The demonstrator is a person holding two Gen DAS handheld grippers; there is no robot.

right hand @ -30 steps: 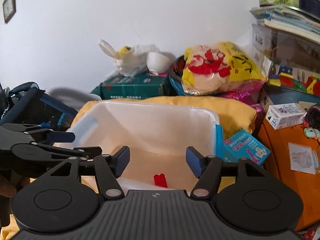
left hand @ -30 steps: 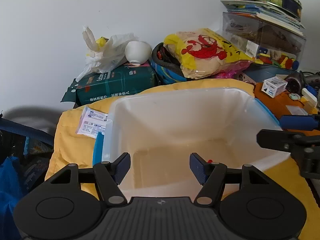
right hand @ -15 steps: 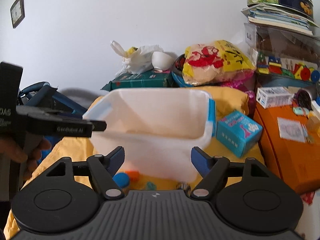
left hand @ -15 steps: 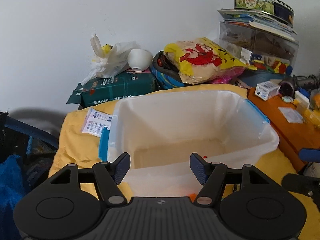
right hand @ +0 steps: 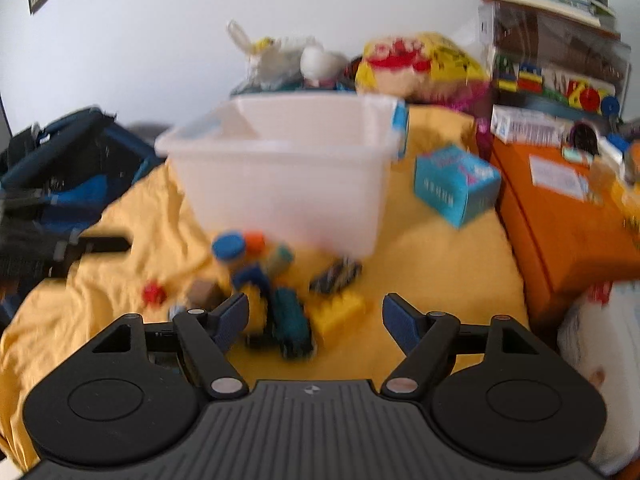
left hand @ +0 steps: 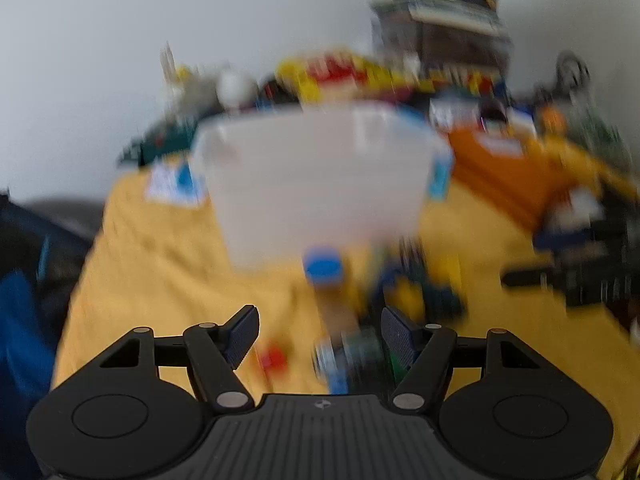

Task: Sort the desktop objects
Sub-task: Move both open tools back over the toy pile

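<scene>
You pull both claws back from over the white bin (right hand: 280,184); small toys (right hand: 280,292) on the yellow cloth (right hand: 432,264) now lie before them. Your right claw (right hand: 316,316) has been opening, nothing between its jaws.

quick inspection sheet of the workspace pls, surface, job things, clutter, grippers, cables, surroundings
surface: yellow cloth, rumpled, covering the work area.
job's things: translucent plastic bin standing upright on the cloth; in front of it a loose pile of small toys, including a blue-lidded pot, a yellow brick, a teal toy vehicle and a small red piece; blur hides finer detail.
clutter: teal box right of the bin; yellow snack bag and white plastic bag behind it.
grippers: left gripper open, nothing held; right gripper open, nothing held, jaws have just been opening.
cables: nothing seen clearly.
surroundings: white wall; orange box at right; stacked books and tin above.
</scene>
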